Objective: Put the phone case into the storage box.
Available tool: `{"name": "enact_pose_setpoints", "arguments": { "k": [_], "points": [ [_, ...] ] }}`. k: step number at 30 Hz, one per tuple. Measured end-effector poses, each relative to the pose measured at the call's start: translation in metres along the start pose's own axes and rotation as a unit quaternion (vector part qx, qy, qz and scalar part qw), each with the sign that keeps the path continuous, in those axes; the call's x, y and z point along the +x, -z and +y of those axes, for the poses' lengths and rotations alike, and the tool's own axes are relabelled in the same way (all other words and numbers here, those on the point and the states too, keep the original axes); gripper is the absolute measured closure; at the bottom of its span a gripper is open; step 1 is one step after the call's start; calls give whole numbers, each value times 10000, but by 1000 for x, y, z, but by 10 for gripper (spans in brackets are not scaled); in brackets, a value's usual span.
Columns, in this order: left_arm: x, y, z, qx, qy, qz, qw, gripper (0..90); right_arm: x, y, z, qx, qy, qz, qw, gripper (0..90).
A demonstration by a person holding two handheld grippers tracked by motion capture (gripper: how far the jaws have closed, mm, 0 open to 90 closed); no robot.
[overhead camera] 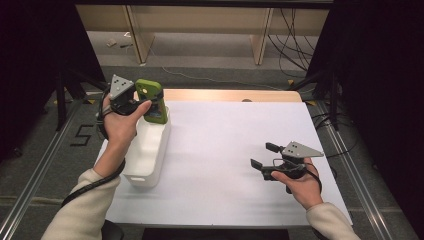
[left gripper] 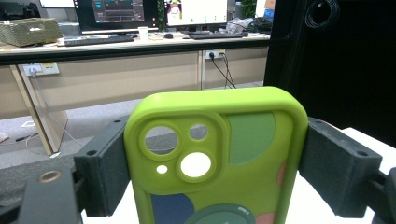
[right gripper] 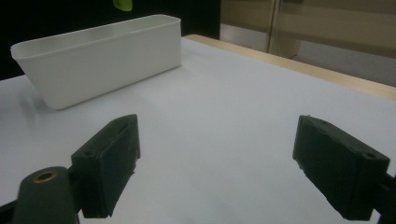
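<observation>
The bench [overhead camera: 235, 150] is a flat rectangular top covered by a plain white sheet; a strip of pale wood shows along its far edge; a long white plastic tub [overhead camera: 150, 150] with open top stands directly on it near the left edge.

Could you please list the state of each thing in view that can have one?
Green phone case: upright, empty, clamped by its side edges and held above the bin's far end.
White bin: upright on the table, open at the top; whether anything lies inside cannot be told.
Left gripper: shut on the phone case.
Right gripper: open, nothing between its jaws, held over the white table.
</observation>
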State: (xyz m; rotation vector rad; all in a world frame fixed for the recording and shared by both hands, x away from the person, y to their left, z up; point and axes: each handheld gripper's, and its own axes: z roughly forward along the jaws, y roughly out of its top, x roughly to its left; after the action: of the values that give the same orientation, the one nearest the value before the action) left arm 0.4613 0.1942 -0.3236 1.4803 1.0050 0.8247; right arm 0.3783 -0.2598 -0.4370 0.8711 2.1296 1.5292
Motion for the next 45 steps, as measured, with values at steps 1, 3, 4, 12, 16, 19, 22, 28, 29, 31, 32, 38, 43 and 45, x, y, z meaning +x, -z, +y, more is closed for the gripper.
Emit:
{"name": "enact_pose_setpoints", "arguments": {
  "k": [1, 3, 4, 12, 16, 19, 22, 28, 29, 31, 32, 38, 43, 45],
  "points": [
    [0, 0, 0, 2, -2, 0, 10000, 167, 0, 0, 0, -7, 0, 3, 10000, 159],
    [1, 0, 0, 4, -2, 6, 10000, 167, 0, 0, 0, 2, 6, 5, 10000, 159],
    [1, 0, 0, 6, 0, 8, 10000, 167, 0, 0, 0, 2, 8, 6, 10000, 159],
    [2, 0, 0, -1, 13, 20, 10000, 167, 1, 0, 0, -9, 8, 14, 10000, 159],
    [3, 0, 0, -2, 17, 29, 10000, 167, 0, 0, 0, -15, -7, 4, 10000, 160],
    [4, -1, 0, 12, 19, 36, 10000, 167, 0, 1, 1, -16, -3, 4, 10000, 159],
    [5, -1, -1, 12, 34, 43, 10000, 167, 0, 0, 0, -21, -3, 9, 10000, 159],
    [6, -1, -1, 21, 36, 63, 10000, 167, 0, 0, 0, -18, 7, 8, 10000, 159],
    [6, -2, -1, 20, 40, 67, 10000, 167, 0, 0, 0, -20, 14, 12, 10000, 159],
    [7, -2, -1, 24, 41, 73, 10000, 167, 0, 0, 0, -15, 13, 13, 10000, 159],
    [7, -2, -2, 28, 38, 81, 10000, 167, 0, 0, 0, -6, 7, 5, 10000, 159],
    [8, -3, -2, 47, 41, 92, 9999, 167, 0, 0, 0, -10, 6, -1, 10000, 159],
    [10, -4, -2, 46, 55, 114, 9999, 167, 0, 1, 0, -15, 2, 5, 10000, 159],
    [10, -4, -2, 50, 57, 118, 9999, 167, 0, 1, 0, -10, -3, 1, 10000, 159]
  ]
}}
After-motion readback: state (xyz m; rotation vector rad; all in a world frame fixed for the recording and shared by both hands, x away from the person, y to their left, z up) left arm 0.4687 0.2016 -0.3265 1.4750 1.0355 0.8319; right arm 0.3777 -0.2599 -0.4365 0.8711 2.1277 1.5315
